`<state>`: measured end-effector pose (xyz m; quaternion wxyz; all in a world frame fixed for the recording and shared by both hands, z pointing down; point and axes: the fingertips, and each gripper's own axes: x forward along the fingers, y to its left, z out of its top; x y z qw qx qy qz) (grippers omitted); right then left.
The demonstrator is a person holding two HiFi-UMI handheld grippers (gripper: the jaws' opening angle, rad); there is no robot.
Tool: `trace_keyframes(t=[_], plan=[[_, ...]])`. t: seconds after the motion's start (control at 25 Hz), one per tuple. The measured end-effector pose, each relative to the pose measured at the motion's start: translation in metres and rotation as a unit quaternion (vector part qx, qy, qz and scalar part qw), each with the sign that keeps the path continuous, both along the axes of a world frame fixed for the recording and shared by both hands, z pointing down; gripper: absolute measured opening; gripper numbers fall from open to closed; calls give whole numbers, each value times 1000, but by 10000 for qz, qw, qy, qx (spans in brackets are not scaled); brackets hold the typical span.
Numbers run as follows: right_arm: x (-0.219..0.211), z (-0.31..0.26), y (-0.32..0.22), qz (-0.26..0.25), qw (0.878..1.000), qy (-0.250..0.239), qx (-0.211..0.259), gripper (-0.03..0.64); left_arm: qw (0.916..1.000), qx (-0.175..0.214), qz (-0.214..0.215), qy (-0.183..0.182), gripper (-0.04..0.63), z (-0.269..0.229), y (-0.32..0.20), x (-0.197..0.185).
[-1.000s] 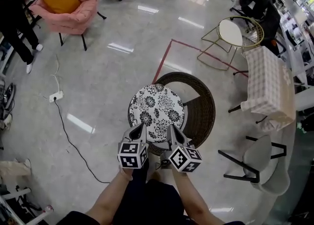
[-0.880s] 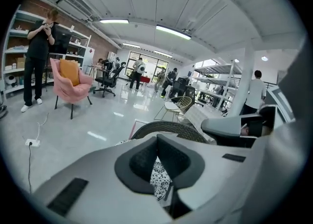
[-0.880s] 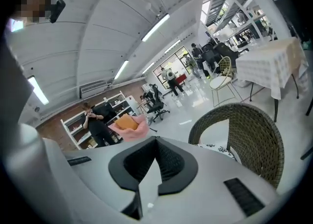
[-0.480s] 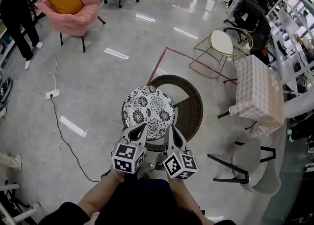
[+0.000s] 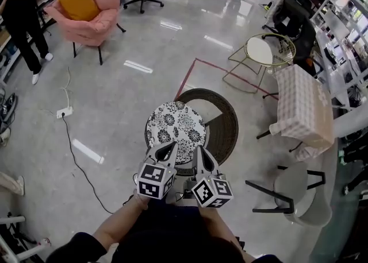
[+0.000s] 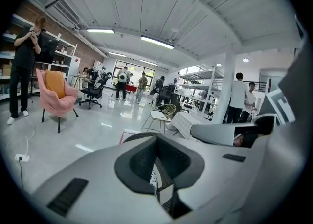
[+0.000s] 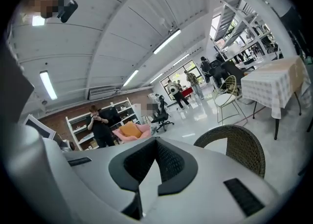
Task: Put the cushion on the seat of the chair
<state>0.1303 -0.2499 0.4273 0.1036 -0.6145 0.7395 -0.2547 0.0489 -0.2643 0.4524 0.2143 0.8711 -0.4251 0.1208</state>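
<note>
A pink armchair (image 5: pixel 95 26) and a checked-cloth table (image 5: pixel 305 107) stand apart.

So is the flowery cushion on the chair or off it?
On, it looks. The flowery cushion lies flat over the seat of the wicker chair, inside its curved back.

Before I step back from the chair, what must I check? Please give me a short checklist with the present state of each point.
1. Cushion lies flat on the seat of the wicker chair: ok.
2. Left tongs shut, nothing between them: ok.
3. Right tongs shut, nothing between them: ok.
4. Both tips clear of the cushion's near edge: cannot tell; in the head view they overlap it.
5. Floor cable well away from where you stand: not ok; it seems to run close to your left side, so step with care.
</note>
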Motion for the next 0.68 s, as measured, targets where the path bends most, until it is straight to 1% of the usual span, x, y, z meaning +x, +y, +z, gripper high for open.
trace_keyframes(t=[0.12, 0.28, 0.68], plan=[[-2, -2, -2, -15, 10000, -68, 43, -9, 10000, -15, -1, 10, 23, 0, 0, 2], [-2, -8, -2, -5, 9999, -28, 142, -9, 10000, -54, 22, -10, 23, 1, 1, 4], [0, -2, 0, 8, 10000, 1, 86, -9, 9998, -173, 6, -5, 23, 10, 3, 1]])
